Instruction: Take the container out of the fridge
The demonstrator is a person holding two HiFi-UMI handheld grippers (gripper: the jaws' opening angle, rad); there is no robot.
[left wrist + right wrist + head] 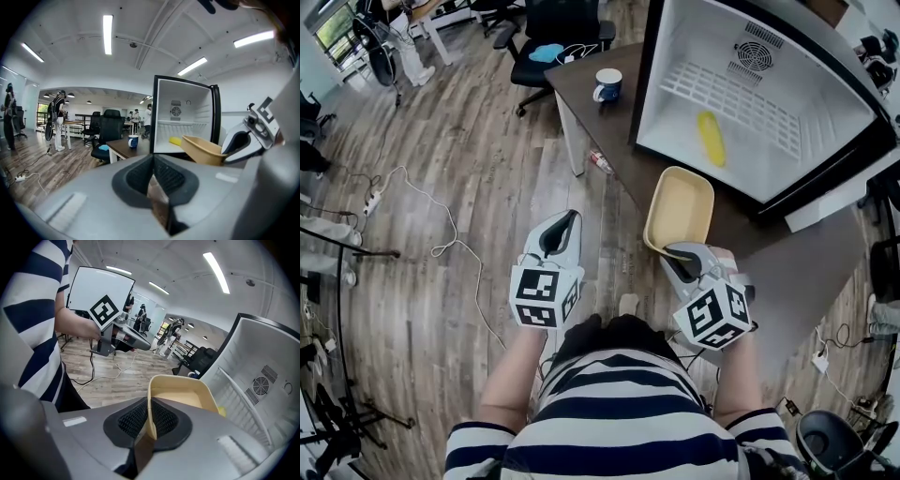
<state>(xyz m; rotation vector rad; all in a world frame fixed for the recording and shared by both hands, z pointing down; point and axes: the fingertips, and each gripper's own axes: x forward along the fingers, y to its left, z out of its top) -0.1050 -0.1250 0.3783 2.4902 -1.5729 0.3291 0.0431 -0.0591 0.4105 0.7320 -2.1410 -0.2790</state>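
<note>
Head view only: tan container (680, 211) outside open fridge (694, 37), above table (623, 131) edge. Right gripper view only: right gripper (149, 420) pinched narrow on container rim. Left gripper (152, 183) closed together, empty.

My right gripper (682, 251) is clamped on the near rim of the beige container (680, 208), holding it over the edge of the brown table (623, 124), just outside the open fridge (825, 94). A yellow item (711, 138) lies on the fridge's white inside. A blue mug (607, 84) stands farther along the table. My left gripper (567, 221), jaws together and empty, hovers over the wood floor (469, 141).
</note>
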